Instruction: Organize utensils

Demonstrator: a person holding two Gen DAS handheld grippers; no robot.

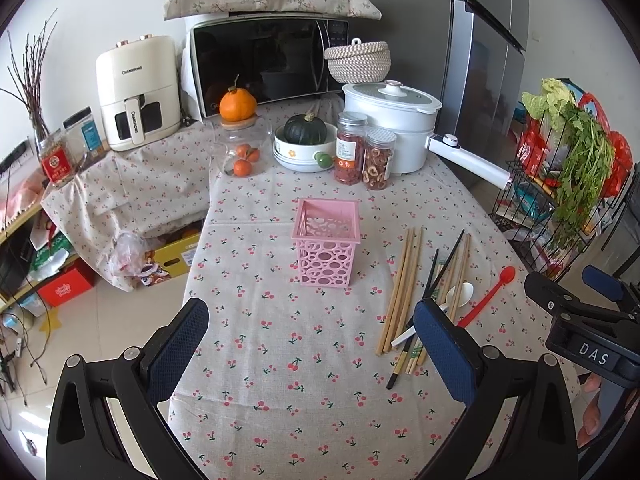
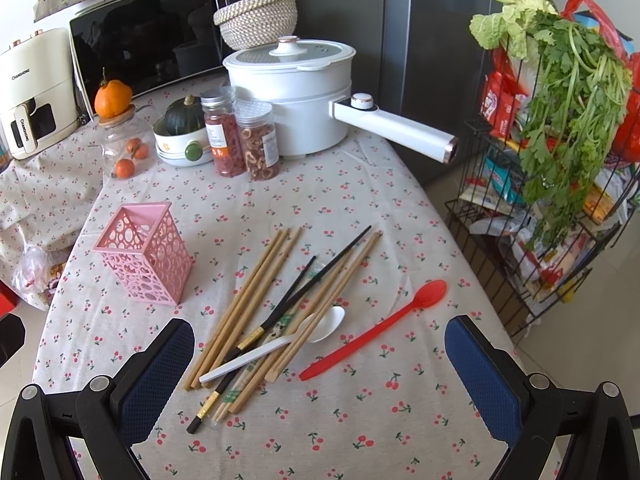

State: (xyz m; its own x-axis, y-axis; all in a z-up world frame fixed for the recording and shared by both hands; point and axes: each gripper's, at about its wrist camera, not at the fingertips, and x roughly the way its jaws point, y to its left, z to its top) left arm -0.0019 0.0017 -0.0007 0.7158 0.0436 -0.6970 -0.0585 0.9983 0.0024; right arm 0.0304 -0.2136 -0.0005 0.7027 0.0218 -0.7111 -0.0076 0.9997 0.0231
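Observation:
A pink perforated utensil holder (image 1: pixel 327 242) (image 2: pixel 145 254) stands upright and empty on the cherry-print tablecloth. To its right lie several wooden chopsticks (image 1: pixel 402 288) (image 2: pixel 256 292), a black chopstick pair (image 2: pixel 296 292), a white spoon (image 2: pixel 288 340) (image 1: pixel 460 296) and a red plastic spoon (image 2: pixel 376 330) (image 1: pixel 490 296), partly overlapping in a loose pile. My left gripper (image 1: pixel 312 344) is open and empty, above the table in front of the holder. My right gripper (image 2: pixel 320 364) is open and empty, hovering over the pile; it also shows at the right edge of the left wrist view (image 1: pixel 576 296).
At the table's back stand a white electric pot (image 2: pixel 296 92) with a long handle (image 2: pixel 394 130), two snack jars (image 2: pixel 240 140), a bowl with a green squash (image 2: pixel 182 132), a glass jar with oranges (image 1: pixel 240 148), a microwave (image 1: pixel 264 60) and an air fryer (image 1: pixel 136 92). A wire rack with greens (image 2: pixel 560 120) stands right of the table.

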